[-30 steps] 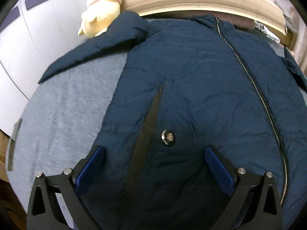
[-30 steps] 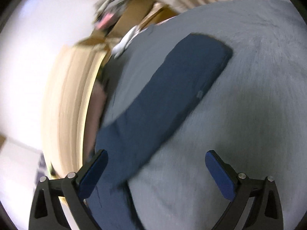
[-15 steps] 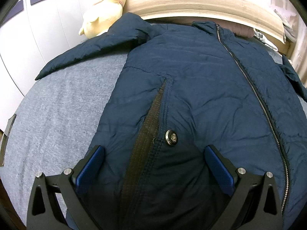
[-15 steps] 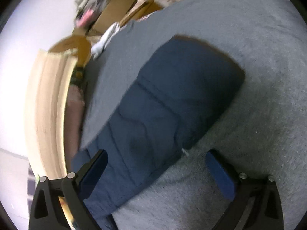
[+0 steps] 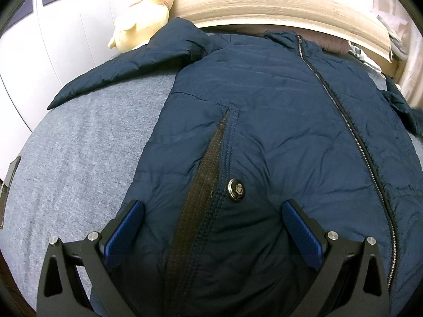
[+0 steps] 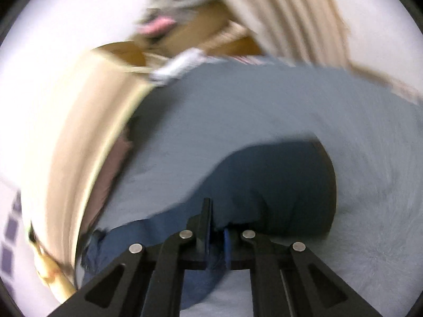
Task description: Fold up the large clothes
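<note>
The right gripper [image 6: 216, 231] has just closed its fingers on the jacket's sleeve [image 6: 277, 185] near the bed's [image 6: 264, 111] right edge. The left gripper [image 5: 211, 227] hovers wide open and empty over the jacket [image 5: 277, 121], so the sleeve fold looks begun. Next, carry the sleeve across the jacket's front.

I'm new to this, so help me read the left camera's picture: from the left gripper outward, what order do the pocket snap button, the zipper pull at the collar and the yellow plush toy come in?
From the left gripper:
1. Snap button, just ahead between the fingers.
2. Zipper pull, far up at the jacket collar.
3. Yellow plush toy, beyond the sleeve, upper left.
</note>
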The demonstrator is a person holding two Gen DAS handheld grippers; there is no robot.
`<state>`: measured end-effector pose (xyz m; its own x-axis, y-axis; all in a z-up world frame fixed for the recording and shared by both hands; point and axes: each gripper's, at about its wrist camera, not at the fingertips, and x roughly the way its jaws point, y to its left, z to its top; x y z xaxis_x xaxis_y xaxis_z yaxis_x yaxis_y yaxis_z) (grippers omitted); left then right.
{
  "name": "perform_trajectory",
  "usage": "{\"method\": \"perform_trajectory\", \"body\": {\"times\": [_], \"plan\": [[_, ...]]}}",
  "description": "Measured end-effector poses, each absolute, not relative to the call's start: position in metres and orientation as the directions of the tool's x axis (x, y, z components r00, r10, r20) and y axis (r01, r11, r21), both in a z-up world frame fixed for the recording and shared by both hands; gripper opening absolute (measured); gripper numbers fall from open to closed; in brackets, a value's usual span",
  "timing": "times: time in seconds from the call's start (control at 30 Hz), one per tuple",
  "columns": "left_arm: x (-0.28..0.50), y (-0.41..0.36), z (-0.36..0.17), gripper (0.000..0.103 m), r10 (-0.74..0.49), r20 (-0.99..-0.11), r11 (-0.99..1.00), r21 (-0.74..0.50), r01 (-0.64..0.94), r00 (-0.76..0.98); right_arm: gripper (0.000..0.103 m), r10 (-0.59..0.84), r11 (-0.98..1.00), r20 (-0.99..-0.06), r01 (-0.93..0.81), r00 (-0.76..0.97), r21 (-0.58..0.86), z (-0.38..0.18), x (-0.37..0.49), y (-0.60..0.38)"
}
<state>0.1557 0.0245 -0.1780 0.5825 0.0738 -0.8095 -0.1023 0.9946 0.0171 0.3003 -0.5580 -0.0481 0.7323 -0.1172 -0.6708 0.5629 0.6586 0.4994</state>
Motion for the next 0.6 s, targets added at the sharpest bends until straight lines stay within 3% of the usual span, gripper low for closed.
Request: {"method": "perform_trajectory", "body": {"times": [0.13, 0.3, 0.53, 0.6], "plan": [[0.159, 0.024, -0.174, 0.103, 0.071, -0.828, 0.995, 0.02, -0.097, 0.557, 0.007, -0.06, 0.812, -0.579, 0.377, 0.813, 0.445, 0.023, 0.33, -0.469], [0.153, 0.031, -0.153, 0.103, 0.059, -0.812, 0.996, 0.011, -0.085, 0.58, 0.008, 0.083, 0.917, -0.518, 0.138, 0.851, 0.373, 0.066, 0.362, -0.331], [0.134, 0.071, -0.106, 0.103, 0.071, -0.722, 0.99, -0.031, -0.135, 0.689, 0.008, 0.172, 0.969, -0.612, -0.021, 0.772, 0.246, 0.018, 0.382, -0.174], [0.134, 0.081, -0.101, 0.103, 0.083, -0.713, 0.988, -0.033, -0.152, 0.696, 0.014, 0.167, 0.982, -0.674, -0.059, 0.72, 0.181, -0.012, 0.384, -0.137]]}}
